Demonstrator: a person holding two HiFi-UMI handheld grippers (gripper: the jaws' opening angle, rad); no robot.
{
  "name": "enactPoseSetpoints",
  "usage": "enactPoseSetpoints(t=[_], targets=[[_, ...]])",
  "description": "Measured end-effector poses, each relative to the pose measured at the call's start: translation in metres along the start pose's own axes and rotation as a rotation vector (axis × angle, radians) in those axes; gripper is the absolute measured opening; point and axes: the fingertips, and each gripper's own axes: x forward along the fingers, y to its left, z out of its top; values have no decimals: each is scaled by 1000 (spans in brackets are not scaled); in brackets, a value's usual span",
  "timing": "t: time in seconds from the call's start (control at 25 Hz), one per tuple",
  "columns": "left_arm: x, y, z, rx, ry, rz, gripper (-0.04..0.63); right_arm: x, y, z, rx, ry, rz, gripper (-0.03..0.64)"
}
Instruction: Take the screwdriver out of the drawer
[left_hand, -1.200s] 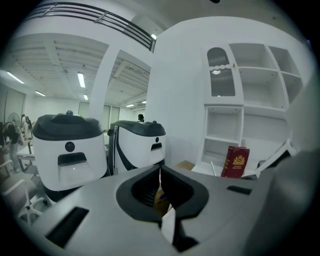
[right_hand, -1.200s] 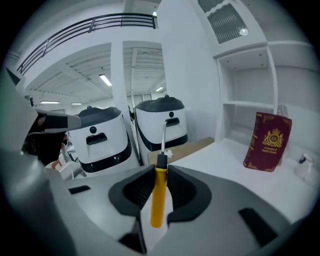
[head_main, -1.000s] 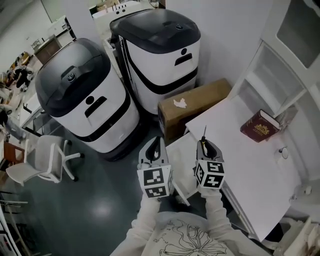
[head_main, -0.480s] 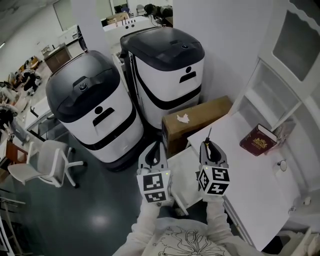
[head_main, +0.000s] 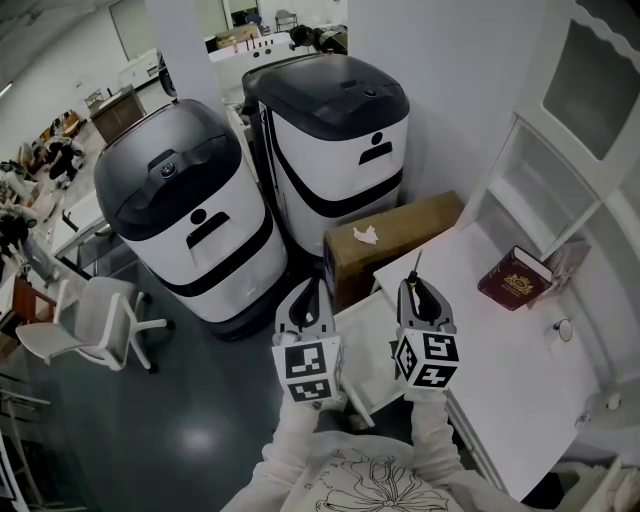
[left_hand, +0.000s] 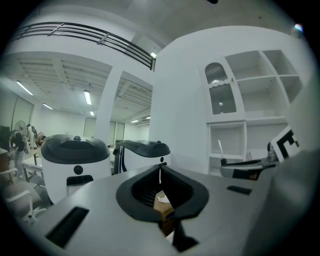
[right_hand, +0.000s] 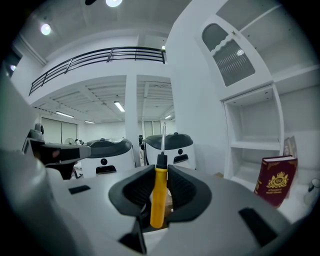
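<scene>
The screwdriver (head_main: 410, 279) is riding in the right gripper (head_main: 413, 290) in the head view, its thin shaft poking forward past the jaw tips. It is hanging over the near corner of the white desk (head_main: 500, 350), clear of what looks like the open drawer (head_main: 362, 350) below. The left gripper (head_main: 308, 296) is hovering just beside it, carrying nothing. A red book (head_main: 515, 278) is lying well apart on the desk.

In the left gripper view, the left gripper (left_hand: 160, 171) is showing its jaw tips meeting with nothing between them. Only a cardboard box (left_hand: 162, 202) is peeking through the hollow behind them.

In the right gripper view, the right gripper (right_hand: 160, 172) is clamping both pads on the yellow handle of the screwdriver (right_hand: 158, 197), black collar and steel shaft pointing straight out ahead.

I am judging this as a light, stiff tool. That smooth, hard plastic handle could swivel or slide between the pads, so the thick middle of the handle, where it is gripped now, is looking like the right place to hold. The slim shaft would be offering far less purchase.
</scene>
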Motion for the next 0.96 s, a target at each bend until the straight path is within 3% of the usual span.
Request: enactPoseSetpoints(t=[0.96], targets=[[-4,1,2,2,-10,-5,8,-5,8,6,-8,-13,12,75]])
